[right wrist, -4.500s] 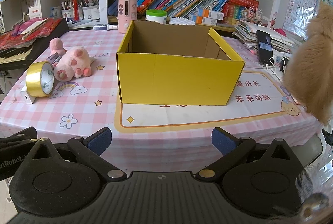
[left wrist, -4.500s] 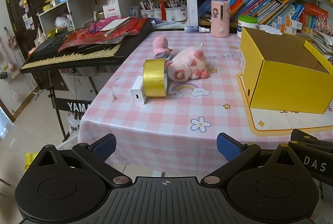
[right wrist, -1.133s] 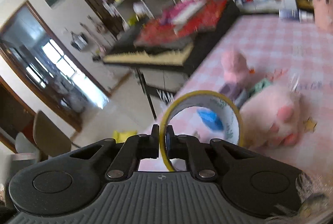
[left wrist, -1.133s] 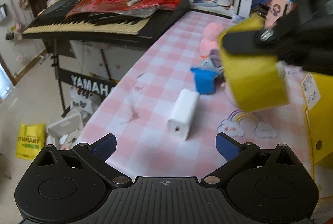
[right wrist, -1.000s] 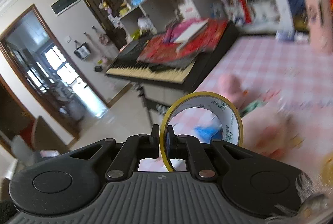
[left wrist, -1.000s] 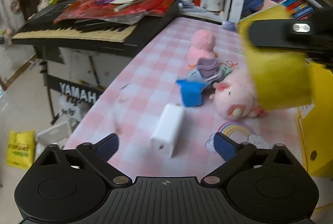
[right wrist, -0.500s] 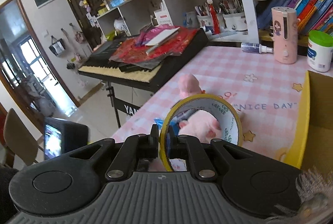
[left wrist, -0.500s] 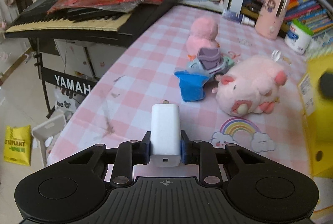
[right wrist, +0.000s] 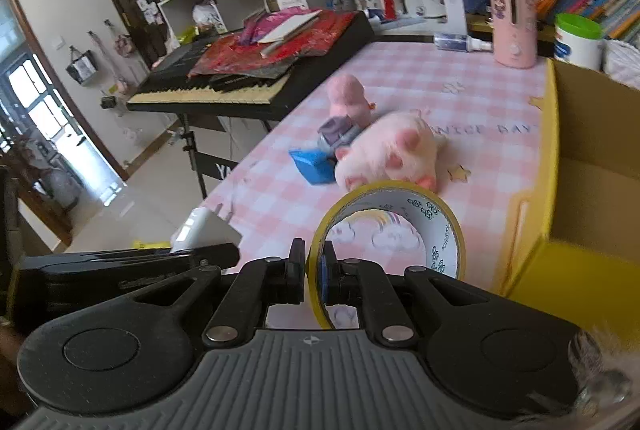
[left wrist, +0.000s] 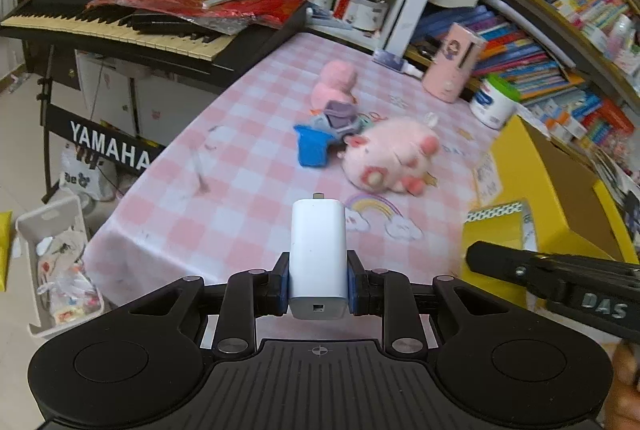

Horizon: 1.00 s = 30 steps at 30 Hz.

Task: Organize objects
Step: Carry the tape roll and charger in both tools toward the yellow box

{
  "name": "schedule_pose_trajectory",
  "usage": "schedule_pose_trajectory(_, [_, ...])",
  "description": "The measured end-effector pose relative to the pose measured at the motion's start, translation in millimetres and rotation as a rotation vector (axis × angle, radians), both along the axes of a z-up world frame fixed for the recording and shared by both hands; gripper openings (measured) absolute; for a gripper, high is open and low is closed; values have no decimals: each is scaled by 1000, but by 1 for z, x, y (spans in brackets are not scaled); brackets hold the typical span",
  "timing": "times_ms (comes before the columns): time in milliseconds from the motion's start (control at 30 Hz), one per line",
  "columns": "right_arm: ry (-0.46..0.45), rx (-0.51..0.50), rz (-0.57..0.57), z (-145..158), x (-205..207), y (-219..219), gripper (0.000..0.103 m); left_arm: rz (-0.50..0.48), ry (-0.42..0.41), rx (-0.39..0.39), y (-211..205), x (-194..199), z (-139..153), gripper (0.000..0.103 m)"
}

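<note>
My left gripper is shut on a white charger block, held above the near edge of the pink checked table. My right gripper is shut on the rim of a yellow tape roll, beside the open yellow cardboard box. In the left wrist view that tape roll and the right gripper's arm show at the lower right, next to the box. A pink plush pig, a smaller pink plush and a blue and grey toy lie on the table.
A black keyboard piled with red wrapping stands left of the table. Shelves with books, pen cups, a pink dispenser and a white tub line the far side. A white basket sits on the floor at the left.
My left gripper closed on the white charger and lifted it off the table. My right gripper carried the tape roll to the right, next to the yellow box.
</note>
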State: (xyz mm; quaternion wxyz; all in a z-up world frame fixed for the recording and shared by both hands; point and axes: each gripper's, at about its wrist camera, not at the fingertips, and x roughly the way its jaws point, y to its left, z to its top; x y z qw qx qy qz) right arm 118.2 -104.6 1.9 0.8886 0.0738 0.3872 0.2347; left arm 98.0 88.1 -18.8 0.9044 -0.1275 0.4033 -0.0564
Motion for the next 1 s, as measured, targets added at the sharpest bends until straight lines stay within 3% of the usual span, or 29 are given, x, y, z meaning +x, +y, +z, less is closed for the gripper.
schedule_pose_trajectory(233, [7,-37,-90,-3,-44,-6,7,-89,-48,-4,-8,-36,19,24])
schedule_pose_trajectory(433, [18,-63,-192,-8,-81,-19,7,-177,-17,0,-22,-57,10,24])
schedule_pose_trajectory(1000, [39,-106,-468,-12,-174,-58,7,-510,-43,-12,-84,-95,8,24])
